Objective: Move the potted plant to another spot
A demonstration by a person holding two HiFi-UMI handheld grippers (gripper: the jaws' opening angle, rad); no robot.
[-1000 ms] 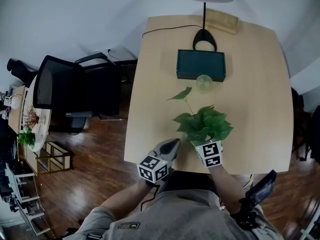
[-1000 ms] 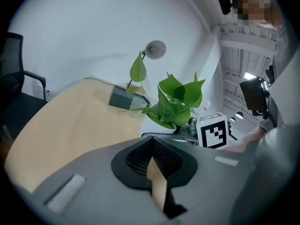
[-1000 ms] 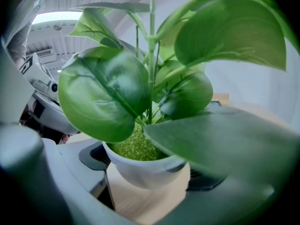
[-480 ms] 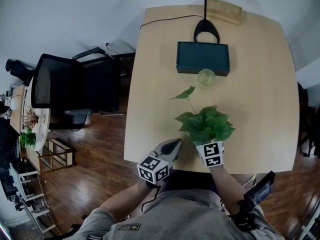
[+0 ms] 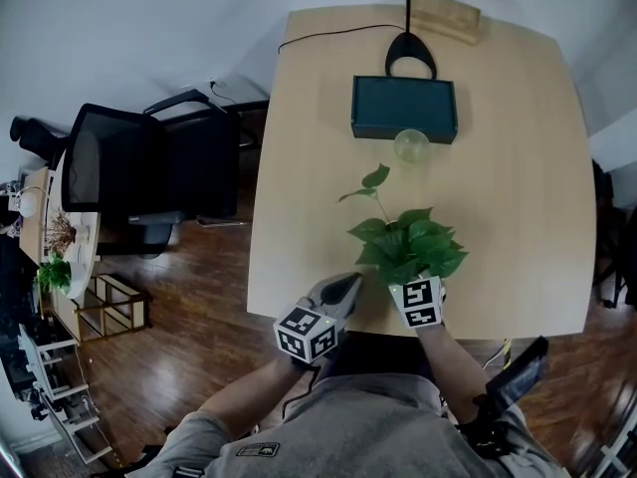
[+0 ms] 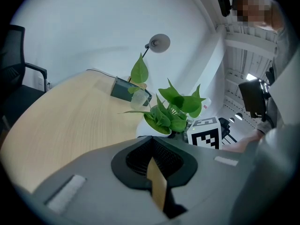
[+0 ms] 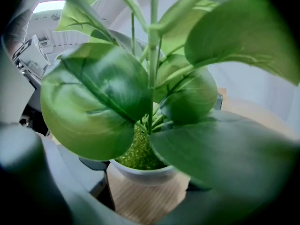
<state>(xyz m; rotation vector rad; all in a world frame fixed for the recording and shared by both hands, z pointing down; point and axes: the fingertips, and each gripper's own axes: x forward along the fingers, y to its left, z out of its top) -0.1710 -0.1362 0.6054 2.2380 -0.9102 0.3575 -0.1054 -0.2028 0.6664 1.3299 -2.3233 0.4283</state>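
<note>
The potted plant (image 5: 408,247), broad green leaves in a white pot (image 7: 140,172), stands near the front edge of the light wood table (image 5: 518,217). My right gripper (image 5: 410,279) reaches in under the leaves, its wide-set jaws closed on either side of the pot. Its marker cube (image 6: 205,134) shows just behind the pot (image 6: 144,128). Leaves fill most of the right gripper view and hide the pot's base. My left gripper (image 5: 343,287) hovers at the table's front edge, left of the plant, shut with nothing in it (image 6: 152,149).
A dark green box (image 5: 403,108) lies farther back, with a clear glass (image 5: 410,145) in front of it. Behind them are a black lamp base (image 5: 410,63), its cable and a wooden block (image 5: 445,15). A black office chair (image 5: 149,177) stands left of the table.
The plant's long outer leaf has swung from pointing left to pointing more toward the far side. The right gripper with the pot has sunk slightly. The left gripper has stayed put.
</note>
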